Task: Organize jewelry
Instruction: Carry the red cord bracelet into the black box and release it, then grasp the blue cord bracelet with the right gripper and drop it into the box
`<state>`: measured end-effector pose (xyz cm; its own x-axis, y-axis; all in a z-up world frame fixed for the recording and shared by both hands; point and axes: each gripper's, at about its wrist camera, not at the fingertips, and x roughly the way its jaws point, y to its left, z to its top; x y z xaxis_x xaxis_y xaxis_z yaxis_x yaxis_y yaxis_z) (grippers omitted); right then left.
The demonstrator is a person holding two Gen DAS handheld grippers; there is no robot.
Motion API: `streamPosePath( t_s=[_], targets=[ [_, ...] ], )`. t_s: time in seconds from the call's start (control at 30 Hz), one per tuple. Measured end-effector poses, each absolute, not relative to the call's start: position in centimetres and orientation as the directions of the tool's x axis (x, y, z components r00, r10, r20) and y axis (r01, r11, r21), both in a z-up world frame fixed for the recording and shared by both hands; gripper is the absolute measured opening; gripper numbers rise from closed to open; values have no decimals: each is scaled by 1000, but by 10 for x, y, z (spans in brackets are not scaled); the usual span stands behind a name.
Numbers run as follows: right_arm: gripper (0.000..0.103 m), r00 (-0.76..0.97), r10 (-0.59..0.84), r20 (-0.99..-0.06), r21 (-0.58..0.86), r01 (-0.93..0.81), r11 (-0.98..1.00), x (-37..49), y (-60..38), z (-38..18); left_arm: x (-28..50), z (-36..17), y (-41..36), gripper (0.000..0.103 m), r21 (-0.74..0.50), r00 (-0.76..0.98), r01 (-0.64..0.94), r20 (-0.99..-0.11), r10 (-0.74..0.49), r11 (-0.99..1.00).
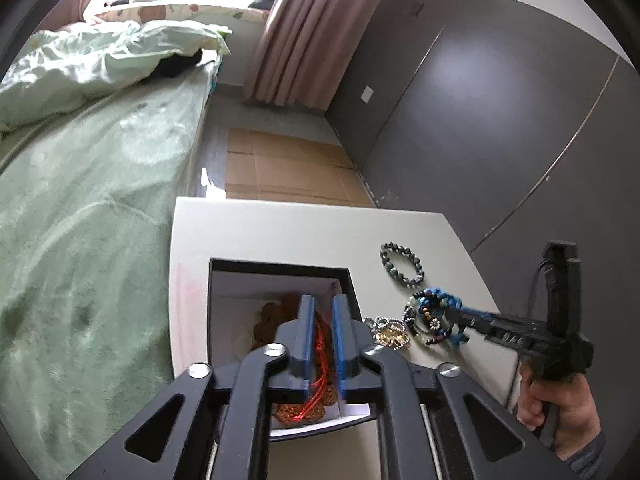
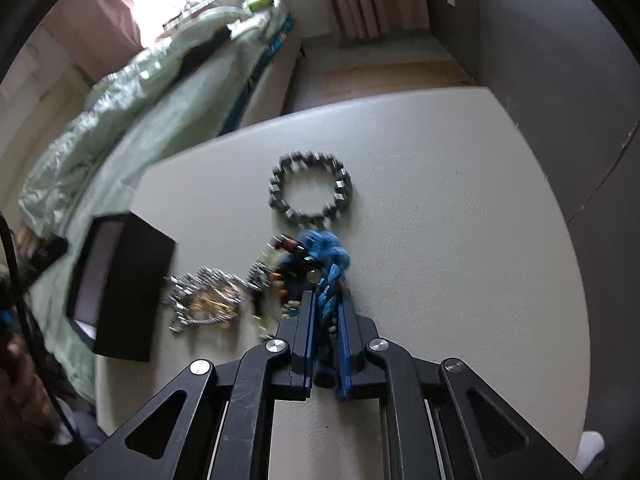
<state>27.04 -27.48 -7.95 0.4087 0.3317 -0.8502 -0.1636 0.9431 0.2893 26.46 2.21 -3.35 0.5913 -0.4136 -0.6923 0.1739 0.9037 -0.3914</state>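
A black box with a white lining (image 1: pixel 224 320) stands on the white table (image 1: pixel 280 232); it also shows in the right wrist view (image 2: pixel 132 280). Brown beads with a red cord (image 1: pixel 316 396) lie inside it. My left gripper (image 1: pixel 322 304) hovers over the box, jaws slightly apart, holding nothing. My right gripper (image 2: pixel 325 300) is shut on a blue braided bracelet (image 2: pixel 328 264) with mixed beads, just above the table; it shows in the left wrist view too (image 1: pixel 440 304). A dark bead bracelet (image 2: pixel 312 188) lies beyond it. A silver and gold chain piece (image 2: pixel 208 296) lies to its left.
A bed with green bedding (image 1: pixel 80 200) runs along the table's left side. A dark grey wardrobe (image 1: pixel 500 120) stands to the right. Flattened cardboard (image 1: pixel 280 168) lies on the floor beyond the table.
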Motion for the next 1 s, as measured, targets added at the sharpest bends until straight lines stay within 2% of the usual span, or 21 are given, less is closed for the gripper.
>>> streamPosePath(
  t_s=[0.03,0.1,0.13,0.33,0.6,0.73,0.9,1.0],
  targets=[
    [11,423,346,-838,309,-157,938,269,-278,-75,265,-34,24,47,-404,588,176,-689,-425,898],
    [11,447,376,-812,351,-141,926,266,-282,-66,262,-31,28,74,-416,608,171,-669,-428,893],
    [11,464,395,-793,378,-134,916,264,-285,-61,259,-27,31,77,-414,624,170,-657,-423,894],
    [11,539,476,-694,461,-176,870,257,-272,-33,252,-23,38,77,-406,649,162,-643,-407,900],
    [11,510,599,-617,582,-216,784,254,-248,-29,245,-21,47,77,-387,666,161,-636,-389,908],
    [11,441,604,-663,609,-150,779,262,-240,-54,245,-21,52,77,-387,665,158,-638,-387,909],
    [11,359,546,-757,566,-58,822,269,-241,-85,247,-22,56,77,-398,662,152,-639,-392,905],
    [12,320,547,-773,575,-11,818,271,-246,-98,248,-22,57,77,-409,662,151,-635,-399,900]
  ],
)
